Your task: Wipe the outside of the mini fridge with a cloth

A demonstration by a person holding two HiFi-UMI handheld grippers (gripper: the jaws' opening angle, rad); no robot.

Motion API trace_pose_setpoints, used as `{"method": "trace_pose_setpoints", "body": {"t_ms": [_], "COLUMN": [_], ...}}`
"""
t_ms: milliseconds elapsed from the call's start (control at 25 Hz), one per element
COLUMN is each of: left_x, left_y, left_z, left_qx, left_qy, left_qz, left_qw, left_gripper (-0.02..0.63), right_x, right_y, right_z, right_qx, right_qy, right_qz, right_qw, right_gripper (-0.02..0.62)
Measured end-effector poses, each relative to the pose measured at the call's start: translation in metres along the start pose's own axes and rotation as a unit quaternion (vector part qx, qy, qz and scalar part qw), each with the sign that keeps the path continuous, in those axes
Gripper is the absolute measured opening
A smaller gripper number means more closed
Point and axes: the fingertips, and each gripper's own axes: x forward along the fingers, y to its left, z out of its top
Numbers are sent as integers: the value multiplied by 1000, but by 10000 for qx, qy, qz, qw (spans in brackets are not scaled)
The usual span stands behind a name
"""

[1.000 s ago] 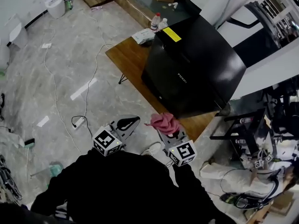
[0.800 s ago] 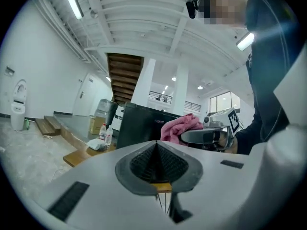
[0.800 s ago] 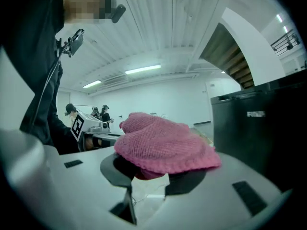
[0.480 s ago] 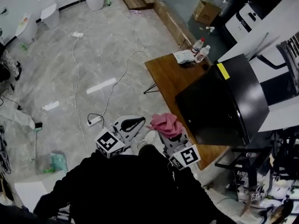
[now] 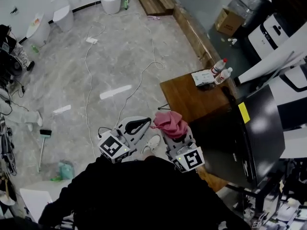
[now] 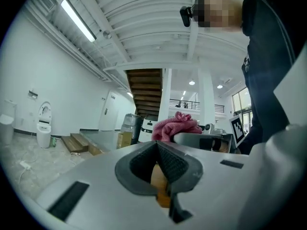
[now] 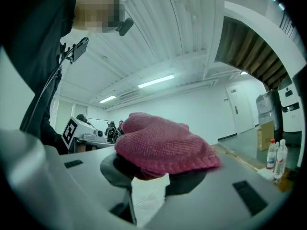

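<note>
While the right gripper point(image 5: 171, 132) clamps the pink cloth point(image 5: 169, 122) and the left gripper point(image 5: 139, 124) is closed on nothing, the black mini fridge point(image 5: 249, 138) stands apart on the wooden table point(image 5: 189, 97), so wiping seems not yet begun and the cloth must next reach its side.

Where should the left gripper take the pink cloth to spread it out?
Take the loose bunch of the pink cloth bulging above the right gripper, coming from its left, where the left gripper sits. Only its underside looks pinched, so the top folds seem free. Open the left gripper's shut jaws first.
</note>
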Motion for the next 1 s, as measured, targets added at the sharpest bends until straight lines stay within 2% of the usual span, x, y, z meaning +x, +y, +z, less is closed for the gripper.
{"method": "trace_pose_setpoints", "body": {"t_ms": [320, 560, 680, 800, 920, 1000], "left_x": [108, 180, 225, 274, 326, 360], "left_y": [67, 101, 127, 153, 176, 187], "left_z": [46, 62, 64, 65, 70, 75], "left_qx": [284, 390, 380, 338, 317, 287], "left_qy": [-153, -150, -103, -8, 69, 209], "left_qz": [-217, -646, -986, -1489, -2123, -2534], "left_qw": [9992, 9970, 9943, 9883, 9767, 9667], "left_gripper": [6, 6, 6, 6, 6, 6], "right_x": [61, 82, 95, 111, 126, 133], "right_y": [-105, -173, -217, -267, -319, -356], "right_z": [30, 35, 28, 21, 25, 30], "right_qx": [106, 0, 82, 160, 196, 242], "right_qy": [-201, -216, -165, -148, -182, -304], "right_qz": [-127, -772, -1155, -1690, -2317, -2798], "right_qw": [9997, 9968, 9931, 9854, 9724, 9593], "right_gripper": [130, 129, 129, 129, 129, 129]}}
